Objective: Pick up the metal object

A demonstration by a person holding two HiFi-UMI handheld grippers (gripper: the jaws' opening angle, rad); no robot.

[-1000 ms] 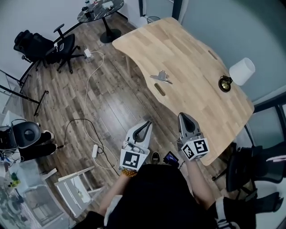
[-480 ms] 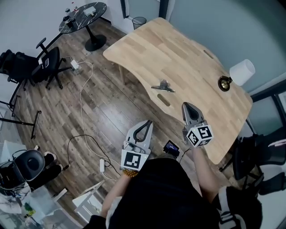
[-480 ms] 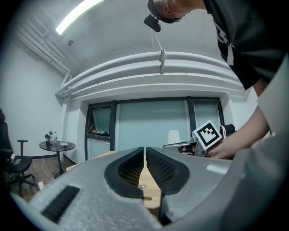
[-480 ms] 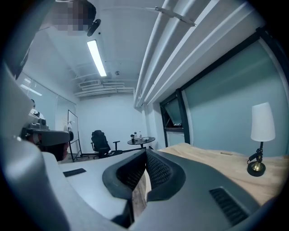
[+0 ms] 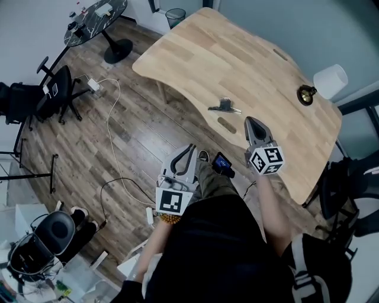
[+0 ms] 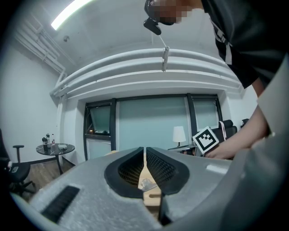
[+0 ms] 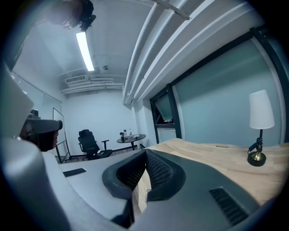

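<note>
The metal object (image 5: pixel 224 106), a silvery clip-like piece, lies near the front edge of the light wooden table (image 5: pixel 237 53). My right gripper (image 5: pixel 251 121) is shut and empty; it hovers over the table's edge, a short way to the right of and nearer than the clip. Lower left, over the floor in front of the table, my left gripper (image 5: pixel 190 147) is also shut and empty. In the left gripper view the clip (image 6: pixel 145 183) shows through the gap below the closed tips of that gripper (image 6: pixel 145 149). The right gripper view looks past that gripper (image 7: pixel 146 151) along the tabletop (image 7: pixel 216 158).
A white-shaded lamp (image 5: pixel 323 83) with a brass base stands at the table's right end. A slot (image 5: pixel 227 125) is cut in the table just in front of the clip. On the wooden floor are cables (image 5: pixel 112 118), office chairs (image 5: pixel 47 94) and a round black table (image 5: pixel 95 15).
Both grippers have moved forward toward the table. The right one has come in over the table's edge, closer to the clip. Both have stayed shut.
</note>
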